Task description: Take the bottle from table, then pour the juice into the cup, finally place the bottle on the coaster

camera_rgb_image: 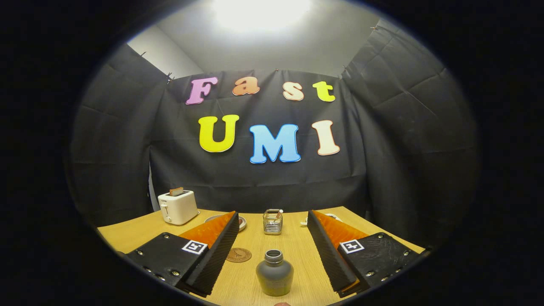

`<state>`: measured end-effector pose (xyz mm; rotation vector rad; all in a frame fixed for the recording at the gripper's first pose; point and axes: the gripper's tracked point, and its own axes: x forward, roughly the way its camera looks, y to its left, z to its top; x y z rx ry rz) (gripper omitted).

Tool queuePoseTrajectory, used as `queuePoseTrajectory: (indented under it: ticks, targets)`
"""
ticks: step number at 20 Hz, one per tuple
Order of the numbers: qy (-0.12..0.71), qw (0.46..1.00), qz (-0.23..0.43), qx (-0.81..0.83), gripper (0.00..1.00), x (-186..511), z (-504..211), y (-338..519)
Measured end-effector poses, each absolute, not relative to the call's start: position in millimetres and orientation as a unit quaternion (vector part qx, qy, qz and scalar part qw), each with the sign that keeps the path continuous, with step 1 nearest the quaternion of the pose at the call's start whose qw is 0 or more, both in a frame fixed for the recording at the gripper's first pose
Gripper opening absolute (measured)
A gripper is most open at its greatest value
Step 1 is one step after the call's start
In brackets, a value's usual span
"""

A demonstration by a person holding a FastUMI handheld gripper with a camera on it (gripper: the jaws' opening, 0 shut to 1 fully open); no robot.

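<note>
Black quilted cloth walls close in a pale wooden table (297,255). Spread wide over it, the gripper (272,229) holds nothing; its fingers (221,250) are orange wedges faced with ribbed black pads. Between them stands the bottle (274,273), squat, round-shouldered, matte grey, its neck uncapped. At the far edge sits a white toaster (177,207). Beyond the fingers is a small wire basket (273,222). A round brown coaster (239,255) lies just beside the left finger. Two plates behind the fingers are mostly hidden.
</note>
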<state>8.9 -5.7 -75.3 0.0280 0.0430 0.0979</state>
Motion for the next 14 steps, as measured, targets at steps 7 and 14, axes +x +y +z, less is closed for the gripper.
queuePoseTrajectory:
  ticks: [7,14]
  targets:
    - [0.054,0.997,0.062,0.008,0.98,12,-106,-3]
    - [0.093,0.993,0.068,-0.002,0.98,12,-145,-3]
